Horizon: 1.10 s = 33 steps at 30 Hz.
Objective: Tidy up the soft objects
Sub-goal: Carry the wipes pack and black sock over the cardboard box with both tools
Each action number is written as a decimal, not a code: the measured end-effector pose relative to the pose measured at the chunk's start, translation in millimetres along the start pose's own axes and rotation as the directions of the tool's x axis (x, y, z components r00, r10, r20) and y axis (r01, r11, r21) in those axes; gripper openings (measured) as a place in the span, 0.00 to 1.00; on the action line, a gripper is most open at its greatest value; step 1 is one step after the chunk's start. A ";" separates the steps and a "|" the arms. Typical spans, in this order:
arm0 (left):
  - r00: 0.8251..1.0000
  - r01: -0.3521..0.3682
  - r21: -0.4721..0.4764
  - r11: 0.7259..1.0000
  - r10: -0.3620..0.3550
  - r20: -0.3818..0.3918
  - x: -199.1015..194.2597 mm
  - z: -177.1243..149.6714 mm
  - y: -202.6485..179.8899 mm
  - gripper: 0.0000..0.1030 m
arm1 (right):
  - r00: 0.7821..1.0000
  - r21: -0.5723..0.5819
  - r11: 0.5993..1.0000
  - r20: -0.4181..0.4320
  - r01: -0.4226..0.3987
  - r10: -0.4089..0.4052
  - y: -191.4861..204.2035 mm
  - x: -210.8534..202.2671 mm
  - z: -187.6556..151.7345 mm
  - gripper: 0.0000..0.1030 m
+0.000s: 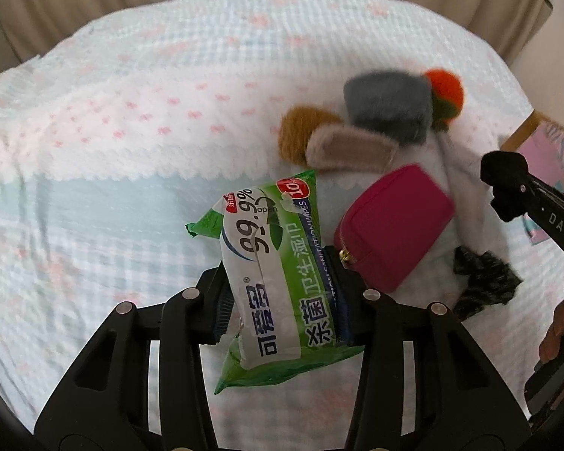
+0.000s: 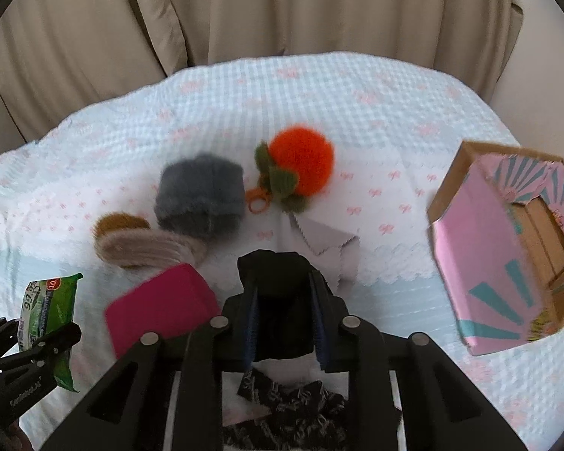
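My left gripper (image 1: 280,293) is shut on a green and white pack of wet wipes (image 1: 270,278) and holds it above the bed; the pack also shows in the right wrist view (image 2: 50,323). My right gripper (image 2: 285,315) is shut on a black soft item (image 2: 278,293), seen from the left as a black lump (image 1: 504,173). On the bed lie a magenta zip pouch (image 1: 393,225), a grey fluffy piece (image 2: 201,195), a tan fluffy clip (image 2: 146,250), a mustard pompom (image 2: 120,223), an orange pompom keyring (image 2: 300,161) and a grey cloth (image 2: 331,248).
A pink and teal cardboard box (image 2: 504,248) lies open on the bed at the right. A black patterned fabric piece (image 1: 481,282) lies under my right gripper. The bed cover (image 1: 112,150) is pale blue with pink bows. Beige curtains (image 2: 244,11) hang behind.
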State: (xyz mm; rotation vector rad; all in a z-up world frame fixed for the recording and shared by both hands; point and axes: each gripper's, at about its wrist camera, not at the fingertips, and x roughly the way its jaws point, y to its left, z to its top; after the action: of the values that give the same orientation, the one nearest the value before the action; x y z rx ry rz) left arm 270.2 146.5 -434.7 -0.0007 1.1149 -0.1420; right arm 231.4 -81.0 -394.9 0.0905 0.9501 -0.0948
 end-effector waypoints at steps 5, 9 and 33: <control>0.998 0.022 -0.008 1.000 -0.021 0.056 -57.1 23.7 -1.8 0.38 | 0.999 0.022 1.000 0.042 -0.012 0.011 -6.1 -48.9 21.2 0.21; 0.993 0.034 0.013 0.999 -0.036 0.116 -109.9 39.7 -21.5 0.38 | 0.995 0.044 0.999 0.094 -0.024 0.019 -19.5 -102.3 42.6 0.21; 0.972 0.130 -0.023 0.991 -0.123 0.202 -235.1 66.4 -320.3 0.38 | 0.984 -0.002 0.993 0.135 -0.120 0.119 -270.7 -256.8 91.2 0.21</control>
State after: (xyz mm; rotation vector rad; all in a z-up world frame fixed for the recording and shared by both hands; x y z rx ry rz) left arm 191.6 -148.7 -172.1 -0.1158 0.9155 -0.2308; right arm 124.0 -349.9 -142.5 0.1450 0.8074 0.0073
